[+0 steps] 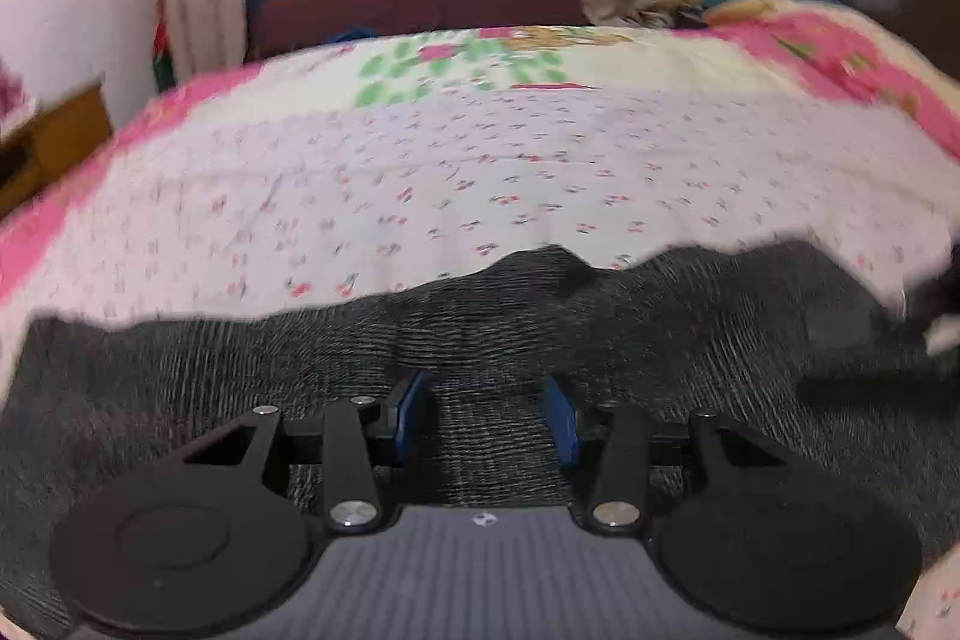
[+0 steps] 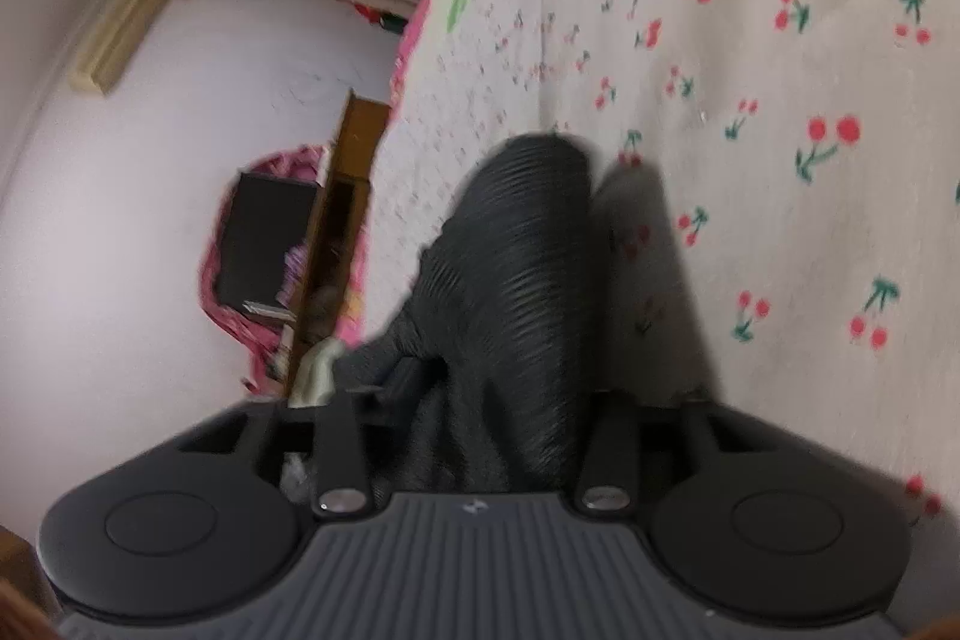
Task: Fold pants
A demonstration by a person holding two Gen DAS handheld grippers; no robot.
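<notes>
A: While pants (image 1: 480, 340) lie on the cherry-print bedspread (image 1: 420, 172), left gripper (image 1: 487, 415)?
B: Jaws apart over fabric. Right gripper (image 2: 480, 400) clamps a bunched fold (fingertips hidden).

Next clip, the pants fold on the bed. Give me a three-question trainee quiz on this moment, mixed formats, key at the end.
1. True or false: the left gripper has its blue pads apart above the dark ribbed pants.
2. Which gripper has pants fabric bunched between its fingers? A) left B) right C) neither
3. Fill in: the bedsheet under the pants is printed with red ____.

Key: 1 true. 2 B, the right gripper, with the pants draped up from it. 3 cherries.
</notes>
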